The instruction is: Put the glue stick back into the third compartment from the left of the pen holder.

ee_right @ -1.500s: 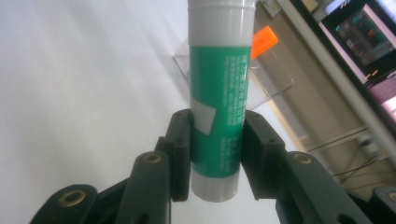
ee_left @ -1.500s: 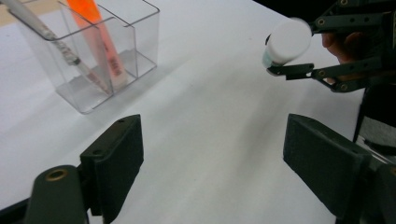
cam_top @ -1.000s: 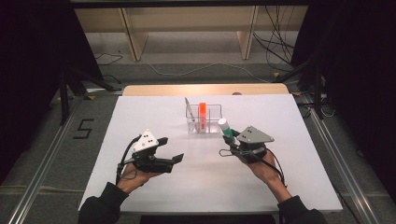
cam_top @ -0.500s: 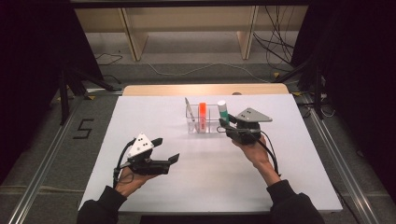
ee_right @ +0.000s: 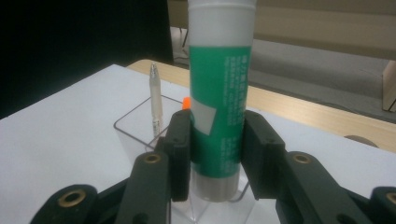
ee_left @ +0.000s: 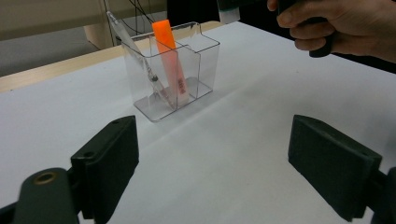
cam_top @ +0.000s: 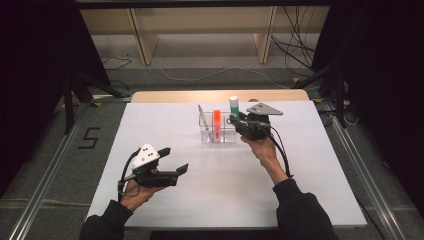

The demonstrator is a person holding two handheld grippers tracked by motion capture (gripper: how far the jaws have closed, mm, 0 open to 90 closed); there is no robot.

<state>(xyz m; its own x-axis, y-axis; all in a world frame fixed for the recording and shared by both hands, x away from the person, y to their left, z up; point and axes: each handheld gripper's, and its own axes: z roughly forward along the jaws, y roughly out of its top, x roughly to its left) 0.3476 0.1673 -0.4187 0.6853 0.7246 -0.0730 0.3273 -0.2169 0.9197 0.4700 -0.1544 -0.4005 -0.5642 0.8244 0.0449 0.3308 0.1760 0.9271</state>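
Green glue stick (ee_right: pixel 219 100) sitting upright in the right gripper (ee_right: pixel 216 140), just over the clear holder (cam_top: pixel 218 131).

One glue stick is being clamped between the right gripper's jaws, both pads pressing on its label, at the holder's right-hand compartment near the table's (cam_top: pixel 310 200) far edge. One orange marker (ee_left: pixel 171 58) and one pen (ee_left: pixel 135 51) are leaning in the holder's two other compartments, three compartments in all. One left gripper (cam_top: pixel 172 162) is hovering near the front left corner, its jaws standing wide apart and gripping nothing. Bare white table is lying between it and the holder.
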